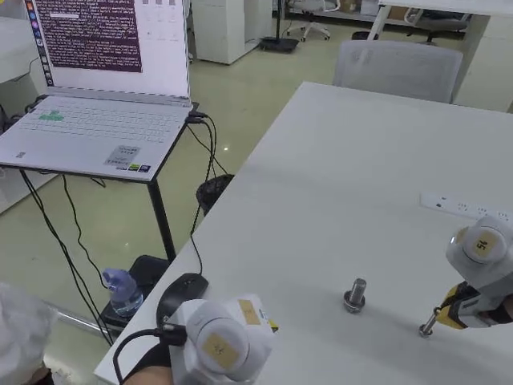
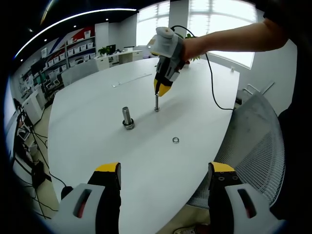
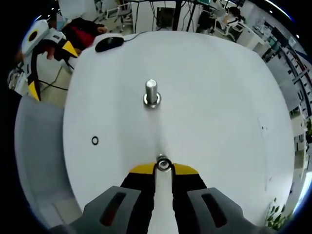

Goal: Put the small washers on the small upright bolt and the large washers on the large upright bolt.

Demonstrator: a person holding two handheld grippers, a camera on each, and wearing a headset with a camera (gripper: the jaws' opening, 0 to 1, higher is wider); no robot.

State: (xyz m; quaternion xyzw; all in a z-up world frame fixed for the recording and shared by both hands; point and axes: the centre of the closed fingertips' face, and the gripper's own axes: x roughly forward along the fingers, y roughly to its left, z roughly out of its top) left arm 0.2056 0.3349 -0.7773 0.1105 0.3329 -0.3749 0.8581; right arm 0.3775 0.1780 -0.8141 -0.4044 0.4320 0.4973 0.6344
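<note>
Right gripper view showed the right gripper (image 3: 163,169) with its jaws drawn nearly together on the top of the small upright bolt (image 3: 163,164). We could not tell if a washer sat between them. We judged that the gripper pointed down along the bolt so that a ring could slide straight onto the thread.

The left gripper (image 2: 165,171) hovered at the near left edge of the white table (image 1: 361,176). Its jaws were wide apart and empty, probably to keep clear of the work.

Just left of the small bolt stood the large upright bolt (image 3: 152,92). It had a ring around its foot (image 1: 353,304), likely a large washer. One loose small washer (image 2: 175,140) lay flat on the table, near both bolts but apart from them, so we judged the task not yet finished.
</note>
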